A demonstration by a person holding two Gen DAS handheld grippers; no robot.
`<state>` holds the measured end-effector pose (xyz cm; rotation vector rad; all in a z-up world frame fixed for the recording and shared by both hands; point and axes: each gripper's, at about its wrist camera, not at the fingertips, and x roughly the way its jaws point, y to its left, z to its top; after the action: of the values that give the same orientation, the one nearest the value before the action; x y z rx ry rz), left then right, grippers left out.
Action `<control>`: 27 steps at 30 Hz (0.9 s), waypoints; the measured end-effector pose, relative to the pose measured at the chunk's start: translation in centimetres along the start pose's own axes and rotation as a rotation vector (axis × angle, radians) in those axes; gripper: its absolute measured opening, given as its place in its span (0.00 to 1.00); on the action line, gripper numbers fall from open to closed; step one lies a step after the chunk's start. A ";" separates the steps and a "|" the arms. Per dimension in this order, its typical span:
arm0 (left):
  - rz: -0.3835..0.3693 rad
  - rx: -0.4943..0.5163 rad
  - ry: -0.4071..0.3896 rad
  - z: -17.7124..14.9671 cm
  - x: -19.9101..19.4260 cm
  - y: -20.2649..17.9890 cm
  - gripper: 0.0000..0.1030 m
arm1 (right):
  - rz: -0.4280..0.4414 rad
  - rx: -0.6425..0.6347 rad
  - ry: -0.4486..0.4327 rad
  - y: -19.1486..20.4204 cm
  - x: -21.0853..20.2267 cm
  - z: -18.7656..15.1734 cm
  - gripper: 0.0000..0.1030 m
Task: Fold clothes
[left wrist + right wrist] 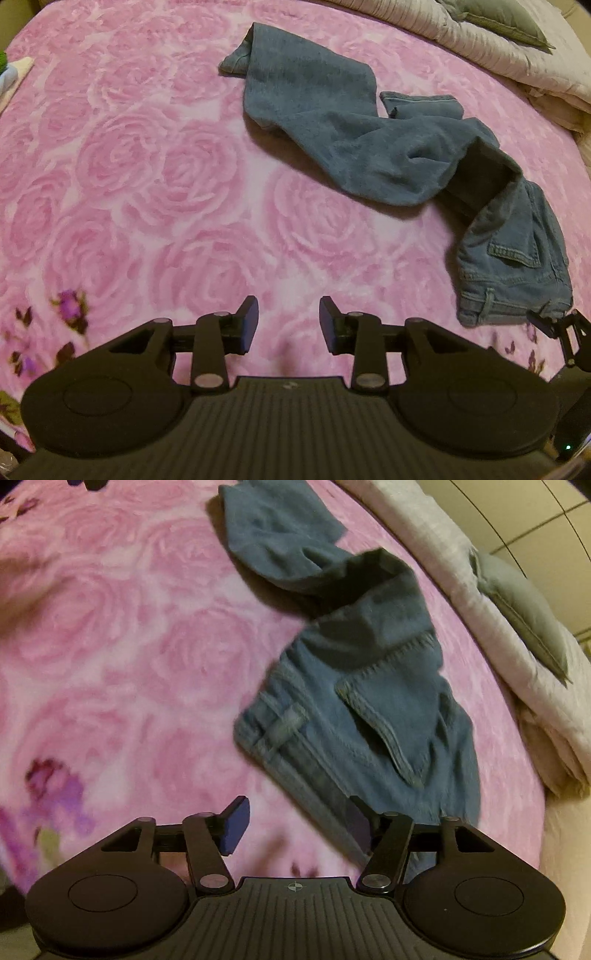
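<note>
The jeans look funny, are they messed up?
Yes. The jeans lie crumpled and twisted on the pink blanket, legs bunched and bent instead of flat. Nothing looks torn or spilled.

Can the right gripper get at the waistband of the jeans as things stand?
Probably yes. The right gripper is open, and the waistband of the jeans lies on the pink blanket right at its fingertips, one finger already at the hem. Nothing lies between them.
</note>
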<state>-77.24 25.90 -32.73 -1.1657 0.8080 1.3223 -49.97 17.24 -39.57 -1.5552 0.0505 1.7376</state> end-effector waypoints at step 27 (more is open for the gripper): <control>-0.237 -0.633 -0.139 12.2 11.9 5.7 0.00 | 0.108 0.161 -0.104 -5.7 0.3 1.9 0.21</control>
<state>-83.27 40.25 -41.71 -1.5792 0.1291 1.4823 -48.33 22.29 -36.75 -1.3657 0.2215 1.8479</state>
